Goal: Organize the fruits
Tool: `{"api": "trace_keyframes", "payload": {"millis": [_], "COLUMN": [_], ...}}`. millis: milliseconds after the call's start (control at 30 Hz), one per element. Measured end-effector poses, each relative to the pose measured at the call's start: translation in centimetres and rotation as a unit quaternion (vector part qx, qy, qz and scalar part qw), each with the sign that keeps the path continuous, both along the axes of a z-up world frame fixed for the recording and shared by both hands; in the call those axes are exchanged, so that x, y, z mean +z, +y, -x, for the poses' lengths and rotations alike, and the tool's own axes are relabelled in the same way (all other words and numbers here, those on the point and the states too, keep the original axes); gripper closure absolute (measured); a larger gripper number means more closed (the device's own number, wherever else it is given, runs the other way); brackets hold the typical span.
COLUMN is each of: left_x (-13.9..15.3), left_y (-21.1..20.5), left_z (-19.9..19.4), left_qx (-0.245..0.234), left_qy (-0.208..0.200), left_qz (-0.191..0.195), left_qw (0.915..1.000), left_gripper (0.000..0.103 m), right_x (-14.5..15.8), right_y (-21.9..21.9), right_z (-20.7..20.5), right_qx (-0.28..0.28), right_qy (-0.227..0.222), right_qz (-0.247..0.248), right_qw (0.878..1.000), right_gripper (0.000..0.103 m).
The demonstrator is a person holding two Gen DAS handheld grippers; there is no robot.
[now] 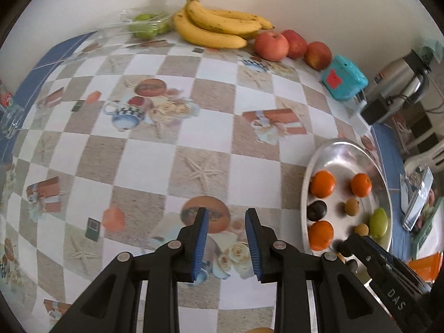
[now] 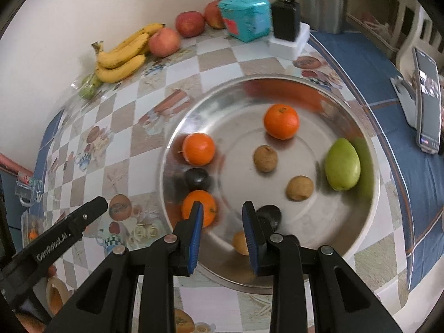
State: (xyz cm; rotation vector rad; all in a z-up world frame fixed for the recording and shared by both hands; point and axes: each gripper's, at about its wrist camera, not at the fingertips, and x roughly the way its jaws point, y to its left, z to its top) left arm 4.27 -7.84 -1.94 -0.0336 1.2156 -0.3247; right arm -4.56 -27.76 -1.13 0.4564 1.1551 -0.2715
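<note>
Table [image 1: 144, 155], covered in a checkered printed cloth, spreads ahead of both tongs. Round steel tray [image 2: 369, 199] lies directly under and ahead of the right tongs [image 2: 223, 222], and to the right of the left tongs [image 1: 226, 227]. Banana bunch [image 1: 219, 25] rests far ahead of the left tongs by the wall, with a clear bag of green fruit [image 1: 145, 25] just to its left and three red apples [image 1: 272, 45] in a row just to its right. Teal box [image 1: 344, 77] sits beyond the apples, further right. On the tray: a green pear-shaped fruit [image 2: 342, 165] ahead and right of the right tongs near the rim; three oranges [image 2: 281, 121], one far ahead, one ahead-left, one just behind the left blue pad; two brown round fruits [image 2: 265, 158] ahead near the tray centre; two dark fruits [image 2: 197, 179], one ahead-left between two oranges, one beside the right pad; a small yellowish fruit [image 2: 240, 242] partly hidden between the pads. Left tongs: jaws moderately apart, nothing held, over bare cloth. Right tongs: jaws moderately apart, gripping nothing, over the tray's near edge.
</note>
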Motion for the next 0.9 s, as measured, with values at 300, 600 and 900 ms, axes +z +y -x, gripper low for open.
{"api": "trace_keyframes", "payload": {"millis": [300,600,900], "left_x": [0.1,-1.1,-1.4], "left_y": [0.9,2.2,2.7], "left_z": [-0.3,-0.9,-1.1], "left_qx": [0.017,0.058,0.063], "left_qy": [-0.001,0.012,-0.009], "left_qz": [-0.002,-0.032,-0.081], "left_qw": [0.9998,0.9977,0.9946], "left_gripper": [0.048,0.003,0.000], "right_x": [0.3,0.0,0.0], "right_y": [0.8,0.8,1.3], "right_z": [-0.3,-0.5,-0.6], "right_qx": [0.012,0.010,0.017], "right_qy": [-0.002,0.004,-0.011], "right_qz": [0.008,0.017,0.026], "right_qw": [1.000,1.000,0.999], "right_gripper": [0.073,0.041,0.013]}}
